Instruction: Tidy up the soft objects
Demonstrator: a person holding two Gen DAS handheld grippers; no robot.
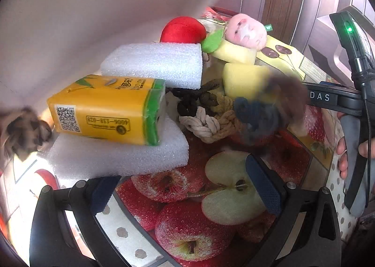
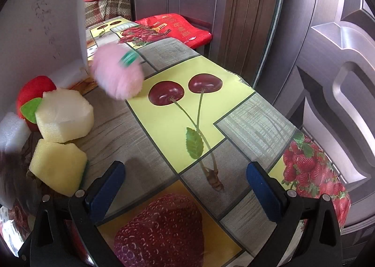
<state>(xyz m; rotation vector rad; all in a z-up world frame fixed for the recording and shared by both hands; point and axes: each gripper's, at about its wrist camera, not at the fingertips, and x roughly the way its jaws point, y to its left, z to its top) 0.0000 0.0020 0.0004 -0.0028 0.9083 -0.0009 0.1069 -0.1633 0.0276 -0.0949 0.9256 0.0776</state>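
Note:
My left gripper [image 1: 182,189] is open over the apple-print tabletop, nothing between its fingers. Just ahead, a yellow tissue pack [image 1: 105,112] lies on a white foam block [image 1: 121,156]; a second foam block [image 1: 159,62] sits behind. Further back are a red plush apple [image 1: 182,30], a pink plush [image 1: 246,30], two yellow sponges [image 1: 243,79] and a knotted rope toy [image 1: 211,121]. A dark, blurred fuzzy shape [image 1: 271,107] hovers by the sponges. My right gripper [image 2: 185,187] is open and holds nothing. The pink plush [image 2: 117,74] looks blurred, beyond the sponges [image 2: 63,114].
The table [image 2: 246,126] with its fruit-print cover stands against a pale wall [image 1: 82,20] on the left. A brown wooden door [image 2: 328,55] stands to the right. A red bag [image 2: 178,27] lies past the far end. A hand [image 1: 346,149] holds the right gripper's handle.

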